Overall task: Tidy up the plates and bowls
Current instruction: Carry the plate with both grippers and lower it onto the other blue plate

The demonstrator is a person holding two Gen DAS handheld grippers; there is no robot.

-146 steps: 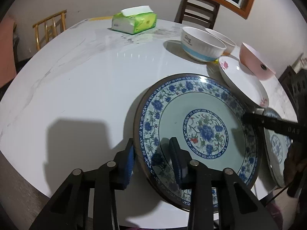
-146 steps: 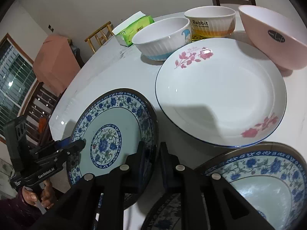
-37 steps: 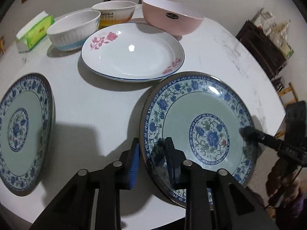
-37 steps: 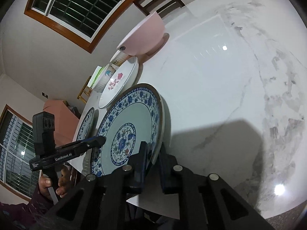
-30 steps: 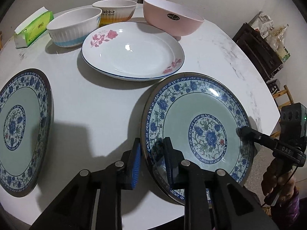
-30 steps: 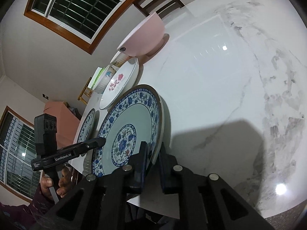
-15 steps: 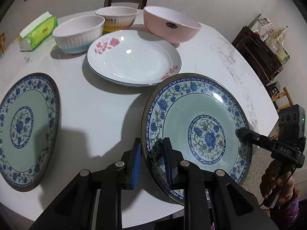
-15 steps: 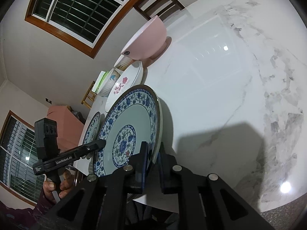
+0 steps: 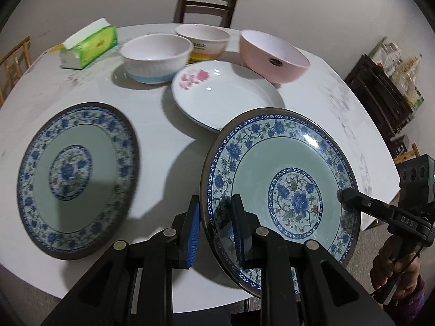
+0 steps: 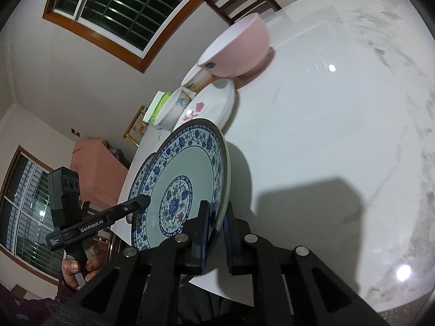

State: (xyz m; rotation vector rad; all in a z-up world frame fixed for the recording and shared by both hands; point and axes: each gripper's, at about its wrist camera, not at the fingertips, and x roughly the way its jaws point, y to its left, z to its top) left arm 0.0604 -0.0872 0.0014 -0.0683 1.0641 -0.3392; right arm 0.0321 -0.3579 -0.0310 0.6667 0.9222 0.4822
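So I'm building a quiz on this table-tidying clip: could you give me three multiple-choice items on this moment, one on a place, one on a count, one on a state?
1. Where is the pink bowl relative to the white flowered plate?
A. stacked on it
B. behind it, farther from the camera
C. left of the tissue pack

2. How many bowls stand on the table?
A. two
B. three
C. five

3. What is the state of the blue patterned plate on the right?
A. lying flat, untouched
B. gripped at its rim from both sides by the left gripper and right gripper
C. upside down

Answers: 1 B, it sits beyond the plate's far rim. 2 B, white bowl, cream bowl and the pink one. 3 B, each wrist view shows fingers either side of the rim.
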